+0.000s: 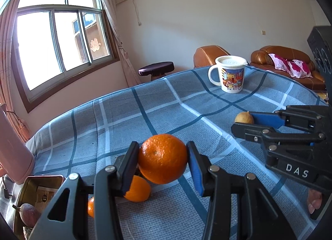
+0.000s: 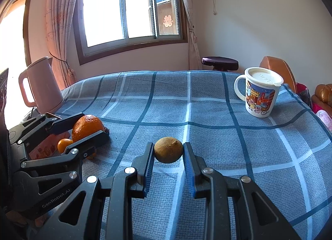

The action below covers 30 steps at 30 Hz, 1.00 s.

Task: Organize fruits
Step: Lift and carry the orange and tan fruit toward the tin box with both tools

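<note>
Left gripper (image 1: 162, 162) is clamped on a big orange (image 1: 162, 158), pads pressing both its sides, held up off the blue checked tablecloth (image 1: 128, 119). Right gripper (image 2: 168, 154) is clenched on a small brownish-yellow fruit (image 2: 168, 152), lemon-shaped, long axis running across between the pads with the little nub pointing right and up.

Only the left wrist view shows what's under the held orange: another orange (image 1: 138, 191) on the cloth, a smaller one (image 1: 90, 206) half hidden behind the finger, and a tin box (image 1: 31, 190) at the table edge with a reddish fruit (image 1: 29, 215) in it.

The right wrist view shows the whole pink kettle (image 2: 42, 86) at the far left. Both views catch the lidded cartoon mug (image 2: 260, 92) standing well apart from the fruit.
</note>
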Motion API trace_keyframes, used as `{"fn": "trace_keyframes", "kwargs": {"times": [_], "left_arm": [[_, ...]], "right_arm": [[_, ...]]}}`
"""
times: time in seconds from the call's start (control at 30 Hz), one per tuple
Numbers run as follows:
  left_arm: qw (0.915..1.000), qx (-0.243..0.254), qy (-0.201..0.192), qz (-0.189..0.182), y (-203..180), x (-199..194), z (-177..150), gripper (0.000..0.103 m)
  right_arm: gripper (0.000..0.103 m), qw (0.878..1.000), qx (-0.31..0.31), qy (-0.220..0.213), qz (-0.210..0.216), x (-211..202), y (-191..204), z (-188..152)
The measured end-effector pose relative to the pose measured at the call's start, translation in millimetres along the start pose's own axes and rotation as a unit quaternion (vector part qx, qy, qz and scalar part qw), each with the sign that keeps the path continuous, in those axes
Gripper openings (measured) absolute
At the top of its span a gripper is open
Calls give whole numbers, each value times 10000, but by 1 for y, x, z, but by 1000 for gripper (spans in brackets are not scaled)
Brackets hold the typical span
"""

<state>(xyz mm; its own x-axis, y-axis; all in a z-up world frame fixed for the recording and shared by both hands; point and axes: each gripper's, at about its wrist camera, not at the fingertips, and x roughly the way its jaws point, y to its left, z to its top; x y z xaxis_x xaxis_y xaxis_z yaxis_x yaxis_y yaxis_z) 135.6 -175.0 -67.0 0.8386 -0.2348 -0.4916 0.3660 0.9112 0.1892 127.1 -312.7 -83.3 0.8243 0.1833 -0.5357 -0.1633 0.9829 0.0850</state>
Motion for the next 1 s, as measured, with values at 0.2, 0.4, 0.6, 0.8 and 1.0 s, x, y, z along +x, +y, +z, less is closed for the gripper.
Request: {"fn": "trace_keyframes", "kwargs": {"times": [0.2,0.4,0.6,0.8,1.0], "left_arm": [[9999,-64,-97,45,2,-3,0,48],[9997,-137,-174,85,5,-7,-1,48],[9994,-199,-251,133,7,-10,-1,48],[9989,-283,-316,183,11,-12,-1,48],[9982,-374,-403,250,14,-17,-2,48]], "right_arm": [[30,9999,-15,-137,-9,-5,0,0],[30,9997,-38,-247,-13,-9,0,0],[30,9993,-64,-361,-24,-13,1,0],[29,9988,-93,-477,-39,-17,3,-1],[29,9980,-133,-617,-59,-23,5,-2]]}}
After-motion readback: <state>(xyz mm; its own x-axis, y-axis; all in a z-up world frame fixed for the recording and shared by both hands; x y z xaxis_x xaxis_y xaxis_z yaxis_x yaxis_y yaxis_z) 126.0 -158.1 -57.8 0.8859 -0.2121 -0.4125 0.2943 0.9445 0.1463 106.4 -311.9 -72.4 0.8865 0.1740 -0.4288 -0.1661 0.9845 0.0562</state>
